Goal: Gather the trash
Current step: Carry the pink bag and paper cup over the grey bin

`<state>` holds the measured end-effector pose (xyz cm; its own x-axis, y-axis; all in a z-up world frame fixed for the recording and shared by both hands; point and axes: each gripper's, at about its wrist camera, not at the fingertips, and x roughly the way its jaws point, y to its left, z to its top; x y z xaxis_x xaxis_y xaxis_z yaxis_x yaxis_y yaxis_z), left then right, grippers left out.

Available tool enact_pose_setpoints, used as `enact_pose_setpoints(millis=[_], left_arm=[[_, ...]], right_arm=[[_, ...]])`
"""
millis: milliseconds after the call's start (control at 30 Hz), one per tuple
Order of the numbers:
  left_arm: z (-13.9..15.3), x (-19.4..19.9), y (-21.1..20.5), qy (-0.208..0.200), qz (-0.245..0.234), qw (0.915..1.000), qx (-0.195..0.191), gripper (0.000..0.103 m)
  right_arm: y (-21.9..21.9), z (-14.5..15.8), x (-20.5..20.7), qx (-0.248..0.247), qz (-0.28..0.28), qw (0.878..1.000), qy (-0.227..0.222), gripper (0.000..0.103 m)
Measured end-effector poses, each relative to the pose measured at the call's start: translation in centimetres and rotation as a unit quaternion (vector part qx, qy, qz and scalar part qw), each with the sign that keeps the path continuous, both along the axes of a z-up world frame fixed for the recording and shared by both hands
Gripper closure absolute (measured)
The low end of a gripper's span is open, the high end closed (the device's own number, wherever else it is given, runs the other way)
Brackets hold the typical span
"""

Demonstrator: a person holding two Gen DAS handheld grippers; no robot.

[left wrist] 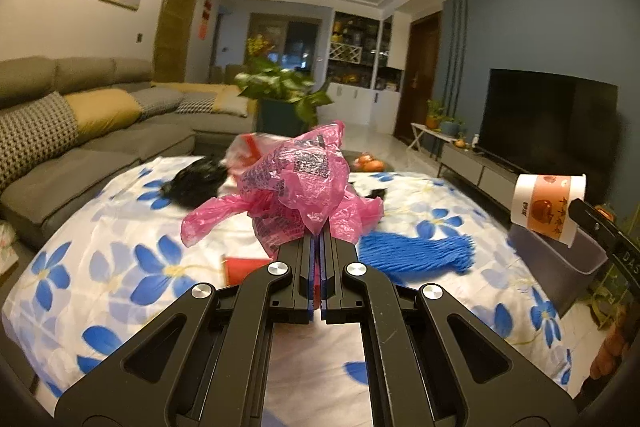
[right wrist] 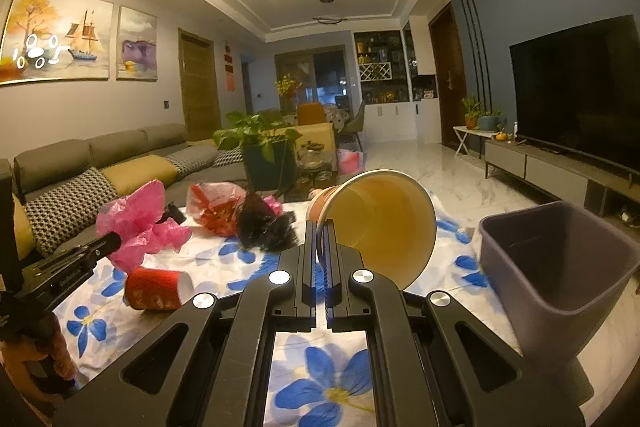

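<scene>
My left gripper (left wrist: pixel 319 233) is shut on a crumpled pink plastic bag (left wrist: pixel 296 179) and holds it above the flowered tablecloth (left wrist: pixel 132 267). The bag also shows in the right wrist view (right wrist: pixel 140 223). My right gripper (right wrist: pixel 319 225) is shut on the rim of a paper cup (right wrist: pixel 380 223), open mouth toward the camera, lifted left of the grey bin (right wrist: pixel 560 267). In the left wrist view the cup (left wrist: pixel 548 205) hangs above the bin (left wrist: pixel 556 263).
On the table lie a red cup on its side (right wrist: pixel 158 289), a red-printed clear bag (right wrist: pixel 216 207), a black bag (right wrist: pixel 268 227), and a blue shaggy cloth (left wrist: pixel 416 253). A sofa (left wrist: pixel 60 147) stands left, a TV (left wrist: pixel 548 119) right, a plant (right wrist: pixel 260 139) behind.
</scene>
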<state>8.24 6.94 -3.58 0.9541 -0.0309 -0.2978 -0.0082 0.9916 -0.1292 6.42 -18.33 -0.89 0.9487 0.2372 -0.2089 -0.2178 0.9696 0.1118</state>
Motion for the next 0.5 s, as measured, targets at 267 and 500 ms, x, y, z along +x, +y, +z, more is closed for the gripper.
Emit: enact_pose_setpoints(millis=[267,500], left_arm=[[1.9,1.5,-5.5,-0.021,-0.068,0.9974,0.014,0.102],[3.3,4.3,-13.4,-0.037,-0.163,0.9856,0.023,0.102]], right_arm=[[-3.7,1.2,-0.1,-0.006,-0.056,0.998,-0.018,0.099],[-8.7,1.7,0.6,-0.009,-0.128,0.991,-0.027,0.099]])
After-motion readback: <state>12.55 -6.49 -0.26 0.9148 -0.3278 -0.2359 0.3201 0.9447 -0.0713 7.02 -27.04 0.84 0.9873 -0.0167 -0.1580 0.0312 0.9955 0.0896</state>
